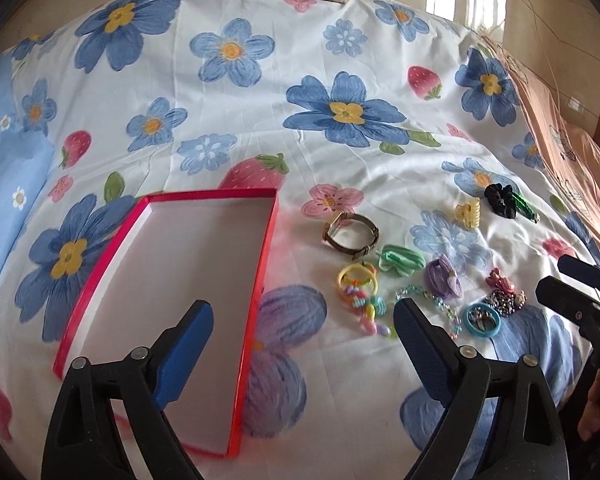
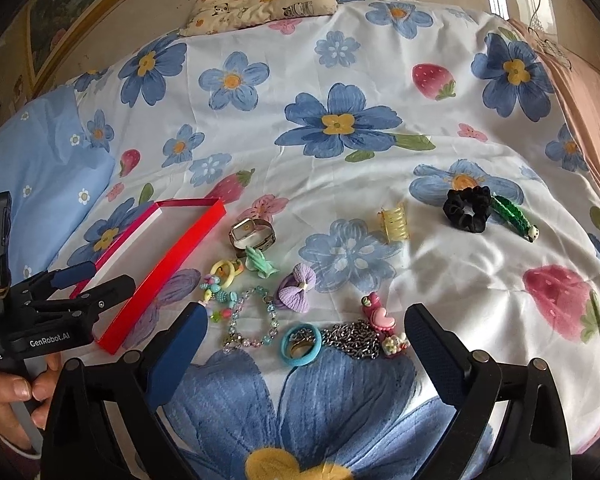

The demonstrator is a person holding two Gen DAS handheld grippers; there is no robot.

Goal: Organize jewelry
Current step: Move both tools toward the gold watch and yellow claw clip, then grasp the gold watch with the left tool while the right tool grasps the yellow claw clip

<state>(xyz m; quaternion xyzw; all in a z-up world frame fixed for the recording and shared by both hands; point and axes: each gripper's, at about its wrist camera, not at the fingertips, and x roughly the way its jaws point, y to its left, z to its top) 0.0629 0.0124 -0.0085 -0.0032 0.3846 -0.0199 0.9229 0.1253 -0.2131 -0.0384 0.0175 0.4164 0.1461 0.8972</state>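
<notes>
I can read just 1 marking from here: "GenRobot.AI" in white letters on the black body of the left gripper [image 2: 74, 280], seen from the right wrist camera. A smaller line of print sits below it, too tiny for me to make out.

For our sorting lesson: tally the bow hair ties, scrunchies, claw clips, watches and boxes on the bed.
Bow hair ties: 2, the mint bow and the purple bow
Scrunchie: 1
Claw clip: 1
Watch: 1
Box: 1
Total: 6
</notes>
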